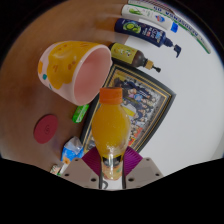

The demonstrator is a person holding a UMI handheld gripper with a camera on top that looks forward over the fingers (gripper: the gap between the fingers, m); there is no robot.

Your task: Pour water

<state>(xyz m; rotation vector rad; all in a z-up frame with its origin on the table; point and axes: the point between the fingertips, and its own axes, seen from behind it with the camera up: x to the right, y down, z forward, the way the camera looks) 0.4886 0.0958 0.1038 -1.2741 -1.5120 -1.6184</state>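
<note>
The bottle (109,125) looks like clear, glossy plastic holding orange liquid, with a smooth orange plastic cap and a bright sheen down its side. It stands between the fingers (110,166), whose pads look matt magenta. The cup (73,71) has a glossy, glazed-looking outside, yellow with coloured speckles, and a smooth pale pink inside. The framed picture (139,98) has a dark frame with a dull shine. The bench (25,110) is a smooth, pale, matt surface. The red disc (46,127) looks matt. The dark bottles (142,34) beyond look like glossy plastic with printed labels.
</note>
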